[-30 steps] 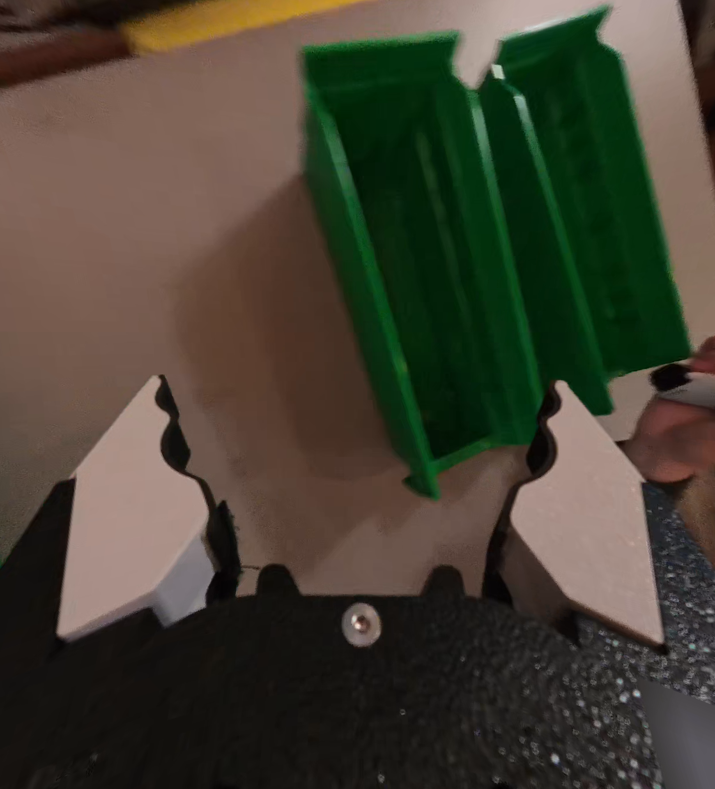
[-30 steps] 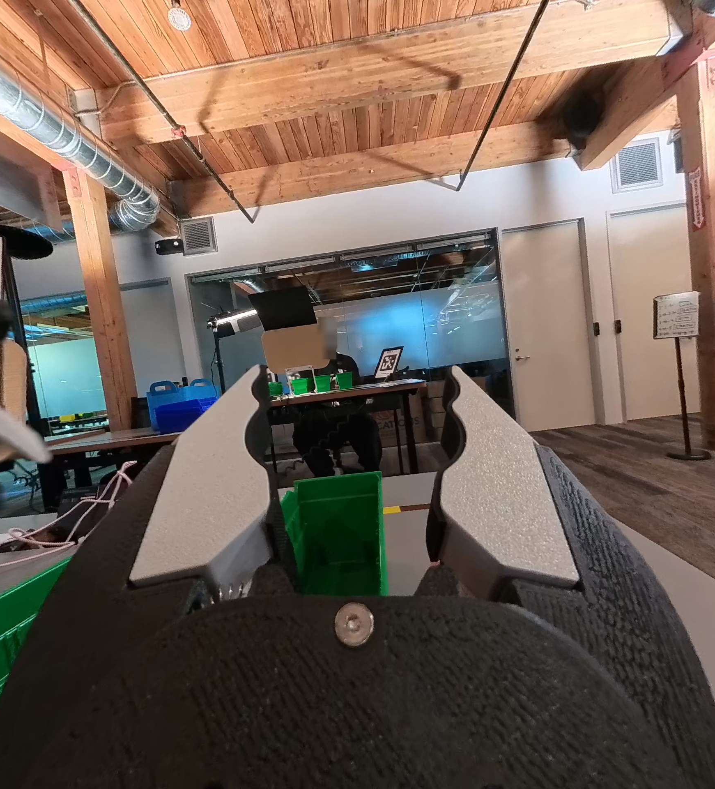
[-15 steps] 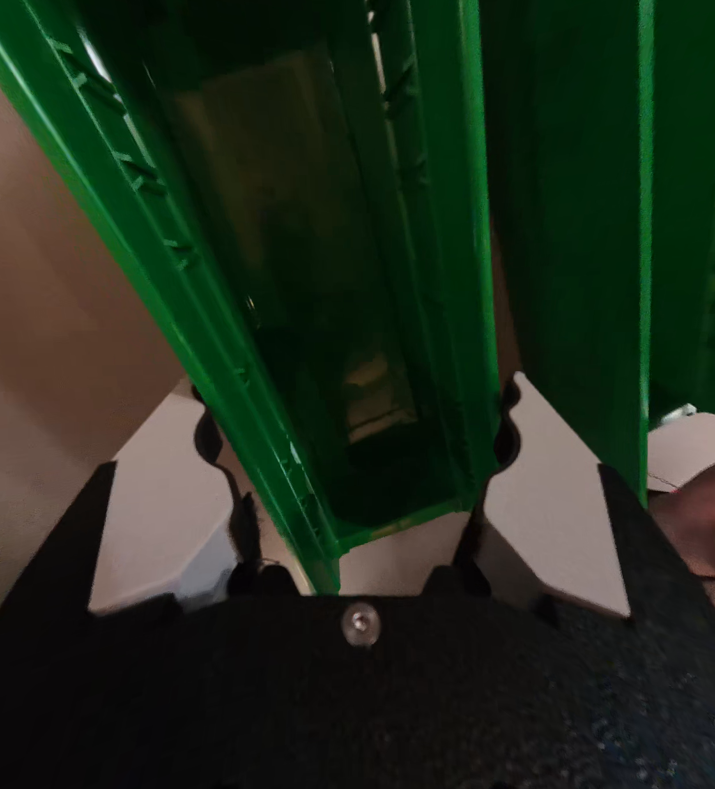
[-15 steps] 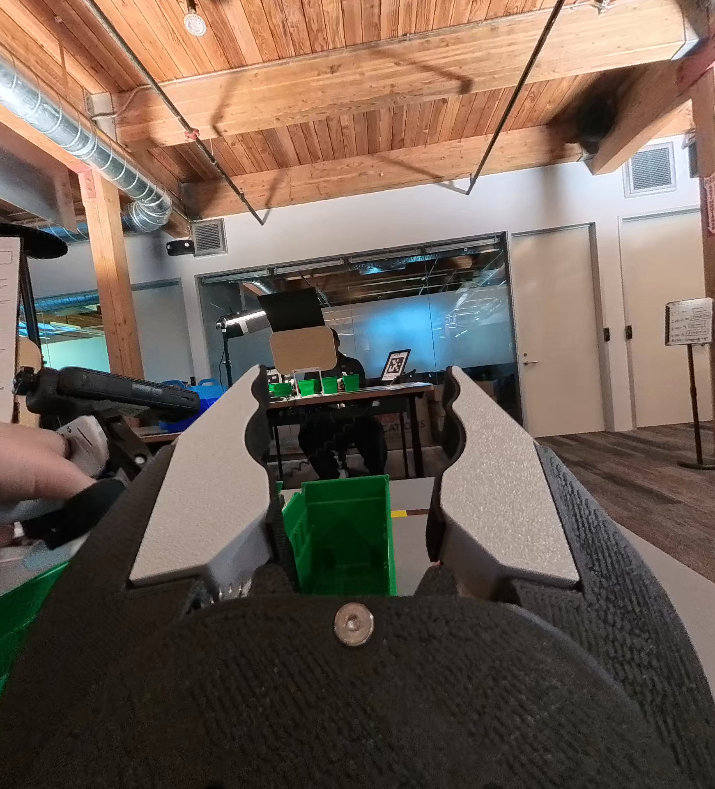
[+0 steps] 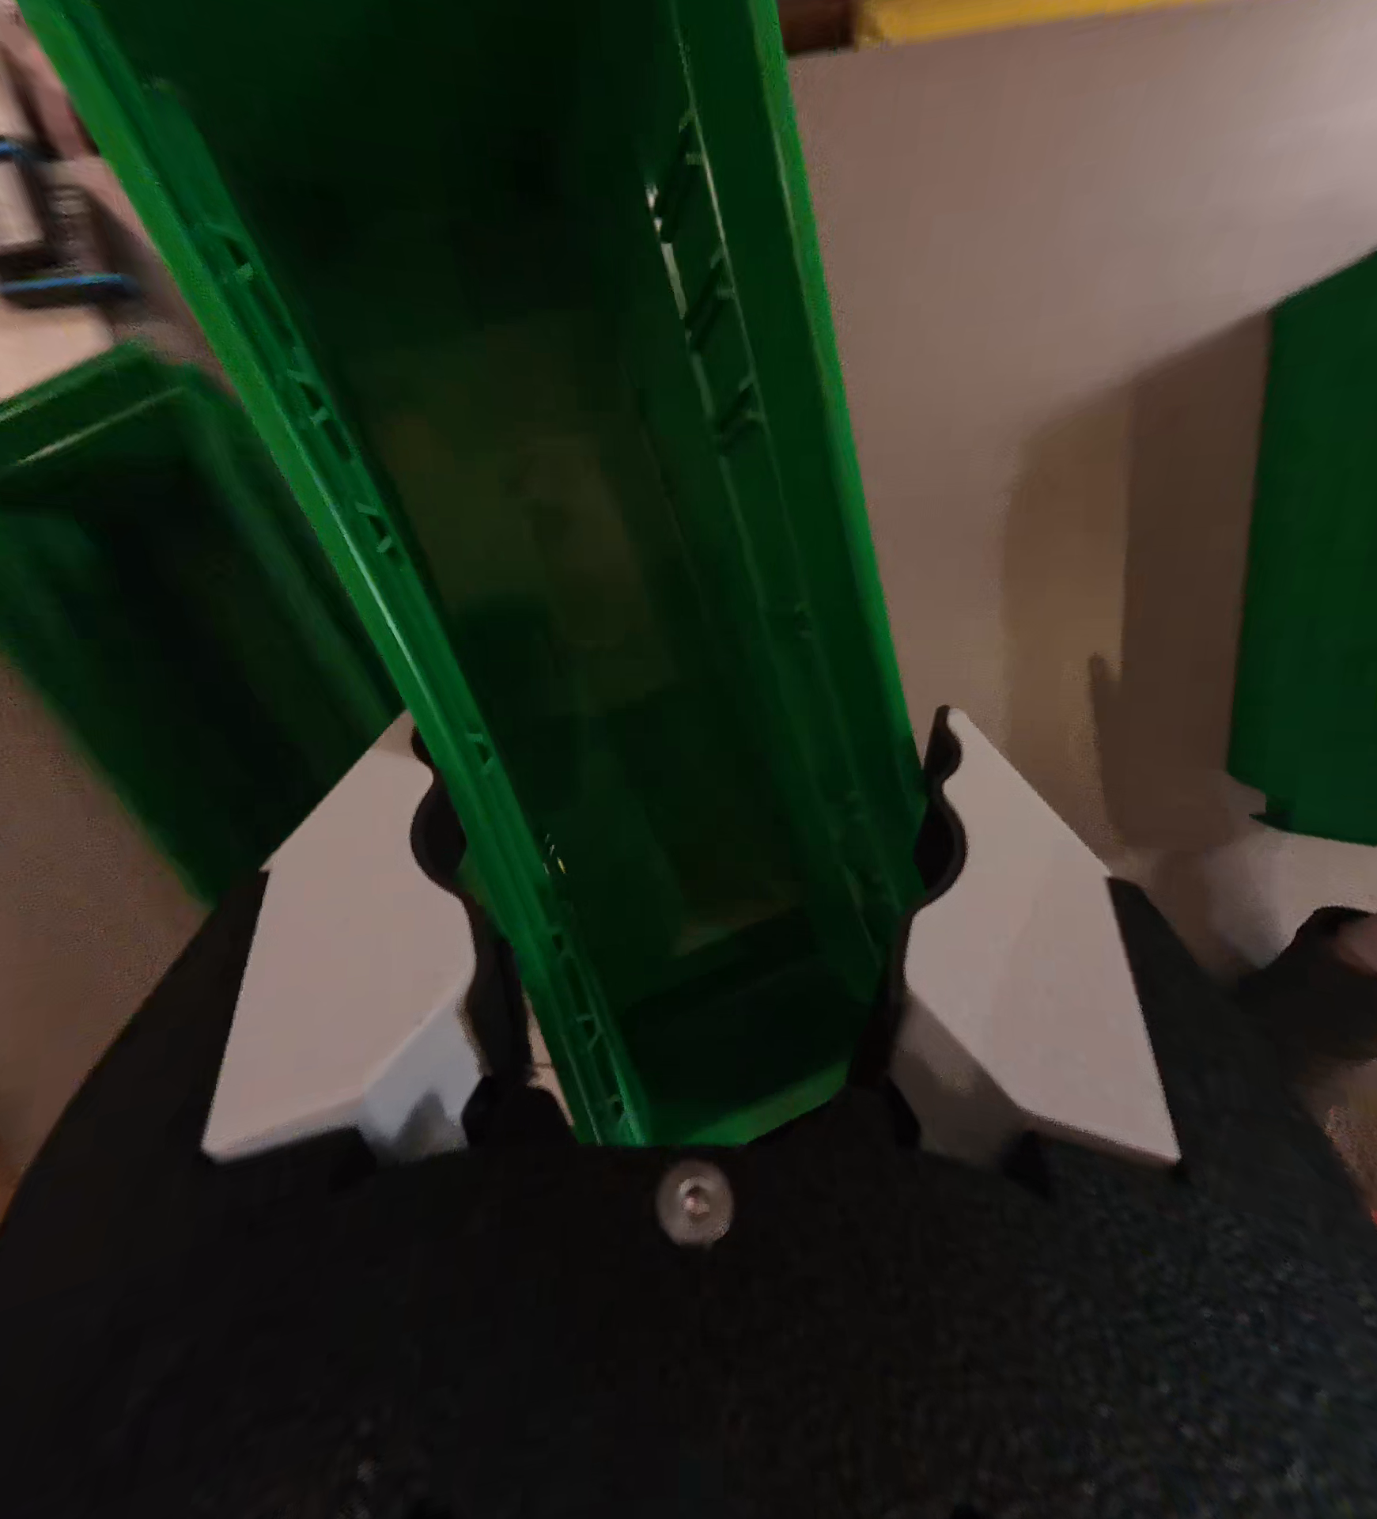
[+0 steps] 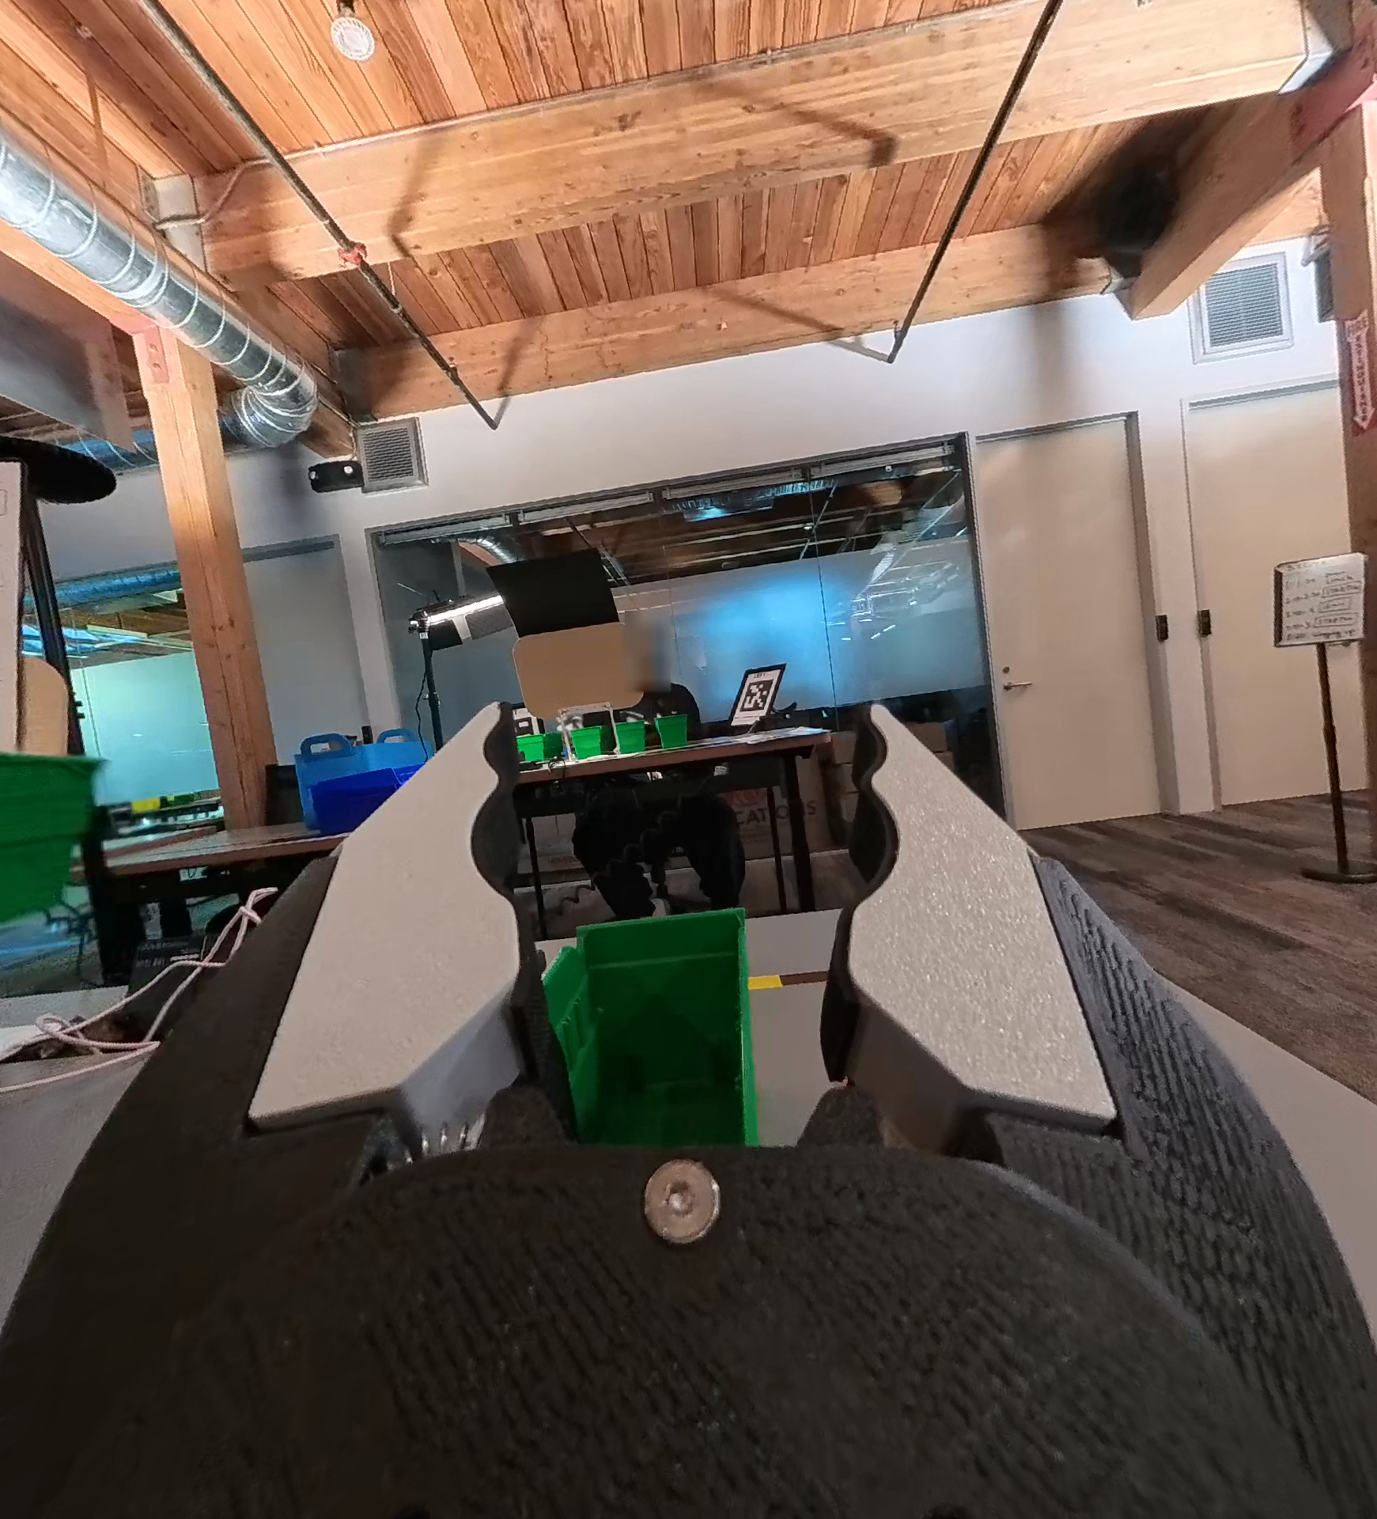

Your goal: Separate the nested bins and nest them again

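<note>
Left gripper [image 5: 681, 801] gripping a green bin [image 5: 586, 493] above the table [image 5: 997, 370] — right gripper [image 6: 685, 822] gaping wide, holding nothing.

Background clutter, office space
Blue bins [image 6: 356, 777] far left on a table; whiteboard stand [image 6: 1322, 625] far right; silver duct [image 6: 118, 255] overhead; white cord [image 6: 118, 1011] near left.

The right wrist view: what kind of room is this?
Probably an open office or workshop: exposed wooden ceiling beams, a glass-walled meeting room, and a long work table carrying small green bins.
</note>
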Action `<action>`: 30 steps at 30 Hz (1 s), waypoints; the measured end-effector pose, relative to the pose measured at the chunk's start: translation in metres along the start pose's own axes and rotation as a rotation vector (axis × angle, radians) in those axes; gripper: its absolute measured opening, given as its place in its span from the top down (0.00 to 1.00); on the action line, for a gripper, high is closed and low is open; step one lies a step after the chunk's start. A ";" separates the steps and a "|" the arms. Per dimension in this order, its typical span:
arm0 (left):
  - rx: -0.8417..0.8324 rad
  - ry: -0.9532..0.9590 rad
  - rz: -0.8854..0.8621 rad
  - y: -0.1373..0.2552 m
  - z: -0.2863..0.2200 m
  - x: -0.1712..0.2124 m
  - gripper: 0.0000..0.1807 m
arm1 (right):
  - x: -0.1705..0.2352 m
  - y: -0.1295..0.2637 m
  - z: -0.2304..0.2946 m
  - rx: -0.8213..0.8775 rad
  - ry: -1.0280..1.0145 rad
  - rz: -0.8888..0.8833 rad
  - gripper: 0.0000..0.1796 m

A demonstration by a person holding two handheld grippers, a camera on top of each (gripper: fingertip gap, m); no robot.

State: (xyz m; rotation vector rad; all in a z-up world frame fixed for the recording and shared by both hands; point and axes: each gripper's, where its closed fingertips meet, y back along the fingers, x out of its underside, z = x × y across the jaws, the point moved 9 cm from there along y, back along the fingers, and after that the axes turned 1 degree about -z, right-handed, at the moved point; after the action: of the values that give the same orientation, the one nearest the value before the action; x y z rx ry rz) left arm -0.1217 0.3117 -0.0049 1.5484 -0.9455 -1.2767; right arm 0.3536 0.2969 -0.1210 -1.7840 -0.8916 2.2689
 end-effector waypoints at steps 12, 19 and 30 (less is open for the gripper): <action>0.023 0.173 -0.071 0.041 0.130 0.062 0.38 | 0.003 0.000 -0.002 0.010 -0.009 0.015 0.55; 0.100 0.168 -0.124 0.016 0.152 0.073 0.38 | 0.003 -0.001 -0.005 0.018 -0.035 0.023 0.54; 0.107 0.156 -0.176 -0.017 0.155 0.071 0.36 | 0.004 -0.001 -0.005 0.012 -0.038 0.032 0.55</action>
State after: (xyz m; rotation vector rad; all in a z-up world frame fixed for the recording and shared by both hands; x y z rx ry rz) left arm -0.2616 0.2248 -0.0534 1.8205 -0.8029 -1.2210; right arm 0.3568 0.3014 -0.1246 -1.7687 -0.8592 2.3306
